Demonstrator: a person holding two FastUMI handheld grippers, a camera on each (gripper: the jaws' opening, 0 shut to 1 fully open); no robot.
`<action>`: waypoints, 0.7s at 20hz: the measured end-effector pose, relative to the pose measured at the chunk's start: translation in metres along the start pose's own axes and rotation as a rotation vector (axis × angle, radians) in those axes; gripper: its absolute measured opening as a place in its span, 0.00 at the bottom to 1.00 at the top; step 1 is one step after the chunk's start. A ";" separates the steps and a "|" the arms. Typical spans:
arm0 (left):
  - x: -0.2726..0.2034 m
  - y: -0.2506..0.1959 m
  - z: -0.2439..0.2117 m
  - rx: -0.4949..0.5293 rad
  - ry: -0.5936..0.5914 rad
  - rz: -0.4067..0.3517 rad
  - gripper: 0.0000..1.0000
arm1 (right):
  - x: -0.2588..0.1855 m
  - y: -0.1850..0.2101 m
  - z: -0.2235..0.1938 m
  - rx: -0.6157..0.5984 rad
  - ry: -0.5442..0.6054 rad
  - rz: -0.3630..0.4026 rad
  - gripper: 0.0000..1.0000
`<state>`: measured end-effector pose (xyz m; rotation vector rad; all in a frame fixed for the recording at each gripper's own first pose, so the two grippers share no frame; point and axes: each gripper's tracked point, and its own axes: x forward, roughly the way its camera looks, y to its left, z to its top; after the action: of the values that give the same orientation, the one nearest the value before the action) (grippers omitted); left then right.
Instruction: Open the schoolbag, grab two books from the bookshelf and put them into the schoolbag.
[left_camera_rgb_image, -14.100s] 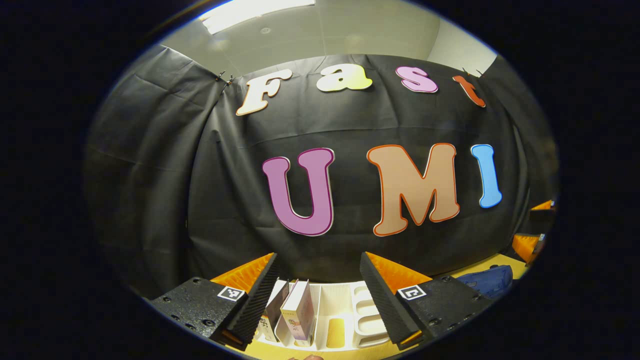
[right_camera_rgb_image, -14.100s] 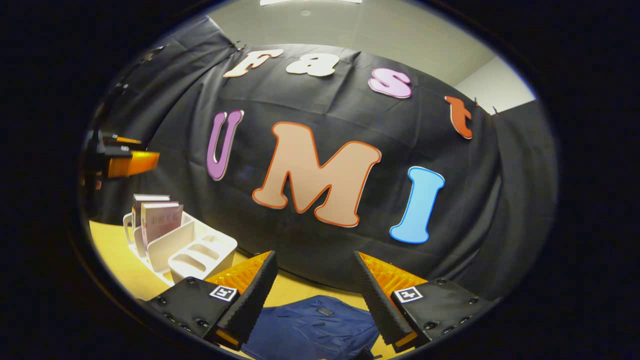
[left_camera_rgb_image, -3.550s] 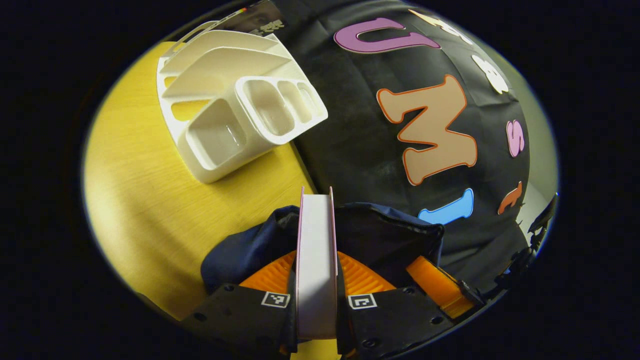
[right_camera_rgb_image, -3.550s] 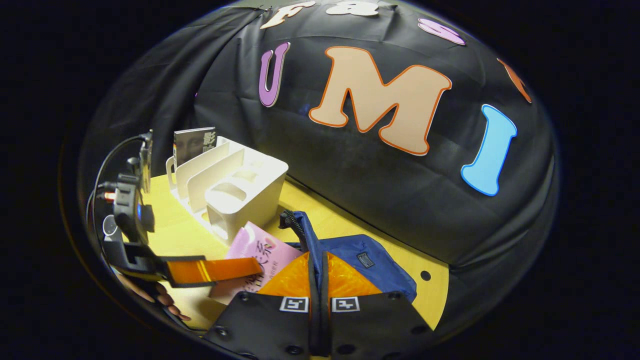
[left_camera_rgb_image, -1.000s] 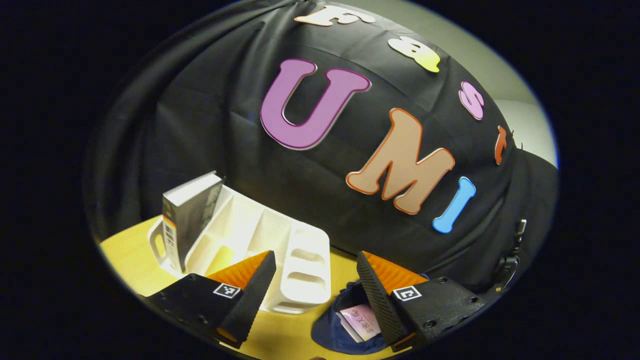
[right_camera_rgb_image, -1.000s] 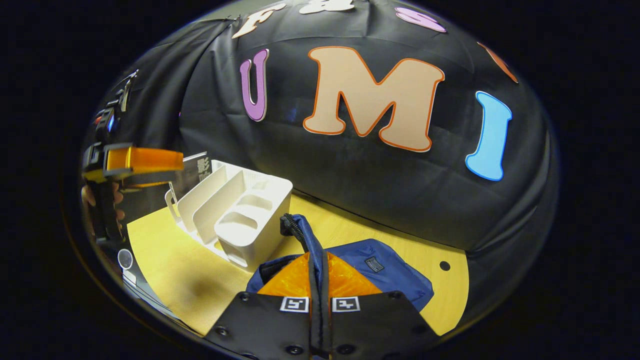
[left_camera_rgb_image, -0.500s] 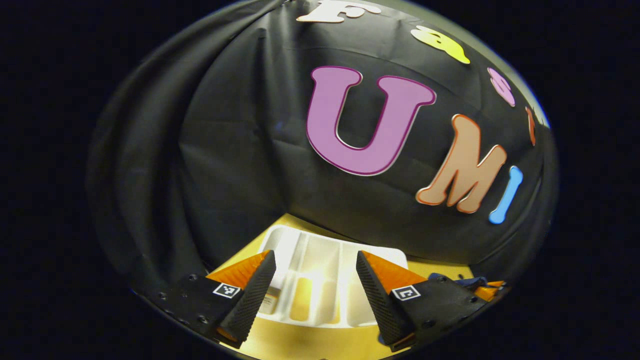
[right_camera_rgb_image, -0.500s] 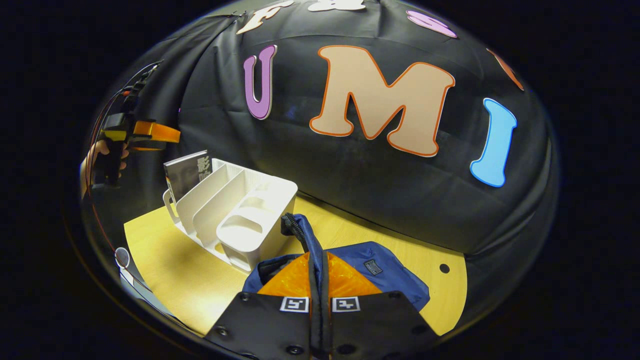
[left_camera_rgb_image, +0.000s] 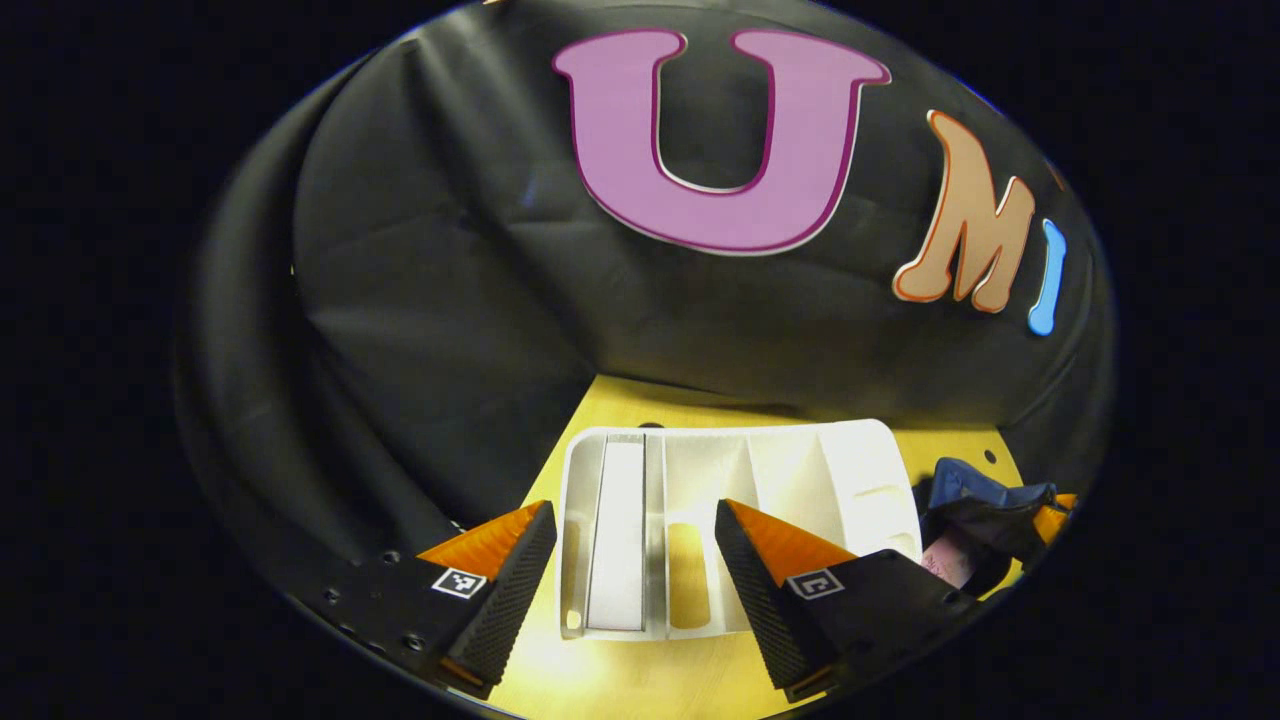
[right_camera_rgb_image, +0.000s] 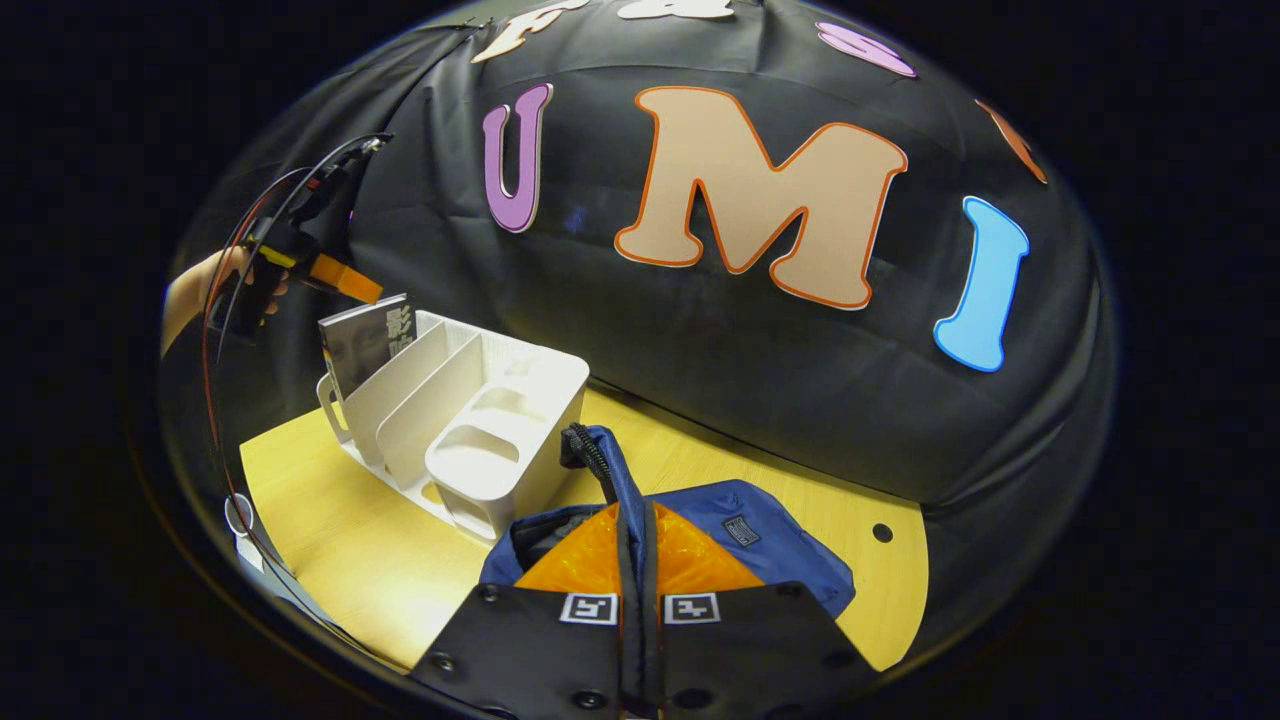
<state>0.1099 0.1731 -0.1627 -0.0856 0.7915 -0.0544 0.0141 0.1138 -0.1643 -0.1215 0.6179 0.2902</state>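
Above the white bookshelf (left_camera_rgb_image: 800, 470), left gripper (left_camera_rgb_image: 632, 570) gapes empty over a book (left_camera_rgb_image: 617, 540); right gripper (right_camera_rgb_image: 638, 570) pinches the blue schoolbag (right_camera_rgb_image: 770, 545) rim beside it.

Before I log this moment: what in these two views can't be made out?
- Inside of the blue fabric schoolbag: right gripper view, hidden by the right tongs shut on its flap.
- Pink book in the schoolbag: left gripper view, mostly behind the left tongs.
- Grey book in the white plastic bookshelf: cover too small.
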 end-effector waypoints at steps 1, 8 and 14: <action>0.007 0.000 -0.004 0.017 0.025 0.004 0.92 | 0.000 0.001 -0.001 0.001 0.002 -0.002 0.03; 0.045 0.003 -0.023 0.099 0.190 -0.010 0.86 | 0.002 0.009 -0.006 -0.010 0.022 -0.003 0.03; 0.060 0.009 -0.048 0.074 0.297 -0.001 0.61 | 0.001 0.011 -0.008 -0.011 0.026 -0.005 0.03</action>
<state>0.1182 0.1740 -0.2394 -0.0067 1.0855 -0.0985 0.0078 0.1227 -0.1715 -0.1374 0.6416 0.2871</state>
